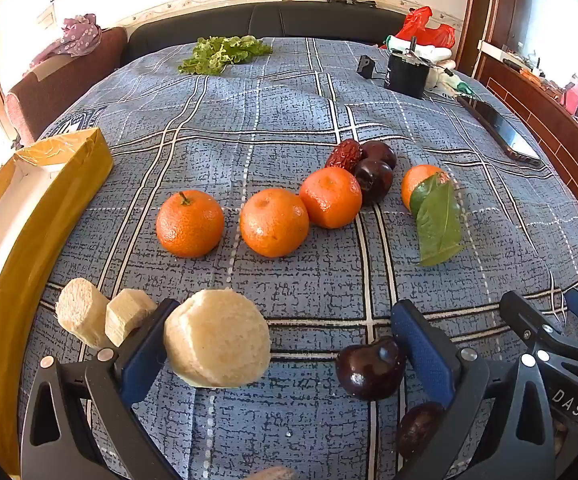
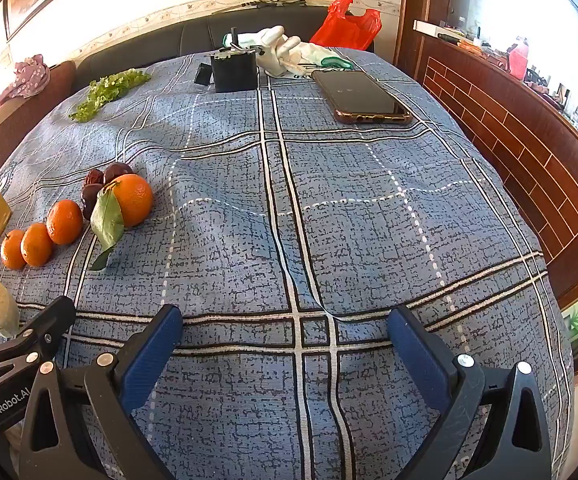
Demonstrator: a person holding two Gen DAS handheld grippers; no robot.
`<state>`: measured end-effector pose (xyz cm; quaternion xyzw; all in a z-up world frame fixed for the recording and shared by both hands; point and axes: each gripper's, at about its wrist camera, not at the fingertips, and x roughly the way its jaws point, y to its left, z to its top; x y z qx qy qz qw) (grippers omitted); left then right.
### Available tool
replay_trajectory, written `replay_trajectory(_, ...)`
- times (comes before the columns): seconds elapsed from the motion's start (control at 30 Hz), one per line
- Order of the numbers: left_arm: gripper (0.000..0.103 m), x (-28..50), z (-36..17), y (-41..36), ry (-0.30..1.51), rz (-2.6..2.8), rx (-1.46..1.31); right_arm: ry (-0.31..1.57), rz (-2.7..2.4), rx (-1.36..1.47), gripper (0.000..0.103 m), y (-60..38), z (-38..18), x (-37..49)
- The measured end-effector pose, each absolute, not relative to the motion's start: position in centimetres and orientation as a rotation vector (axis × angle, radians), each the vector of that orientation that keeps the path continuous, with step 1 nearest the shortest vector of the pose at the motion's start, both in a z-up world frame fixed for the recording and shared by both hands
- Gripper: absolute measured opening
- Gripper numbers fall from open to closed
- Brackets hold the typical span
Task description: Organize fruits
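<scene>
The left gripper [image 1: 277, 344] is standing wide open over the blue plaid cloth [image 1: 289, 120], gripping nothing; a pale peeled chunk [image 1: 219, 338] and a dark plum [image 1: 369, 368] are lying between its fingers. Beyond the chunk, four oranges [image 1: 273, 222] are sitting in a row. The right gripper [image 2: 285, 344] is hovering wide open over bare cloth, well right of the oranges.

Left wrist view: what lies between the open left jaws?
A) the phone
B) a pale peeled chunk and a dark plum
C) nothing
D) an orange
B: the pale chunk and a dark plum lie between the wide-open left gripper fingers, ungripped.
</scene>
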<state>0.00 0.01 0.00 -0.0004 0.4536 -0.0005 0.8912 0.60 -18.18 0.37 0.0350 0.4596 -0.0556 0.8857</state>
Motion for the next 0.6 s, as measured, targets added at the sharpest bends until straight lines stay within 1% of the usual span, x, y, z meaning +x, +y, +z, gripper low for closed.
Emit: replay_trajectory(0.6, 0.103, -0.16, 0.01, -0.03, 0.946, -0.001, 0.004, 0.957, -0.115, 0.074, 0.103, -18.18, 0.37, 0.62)
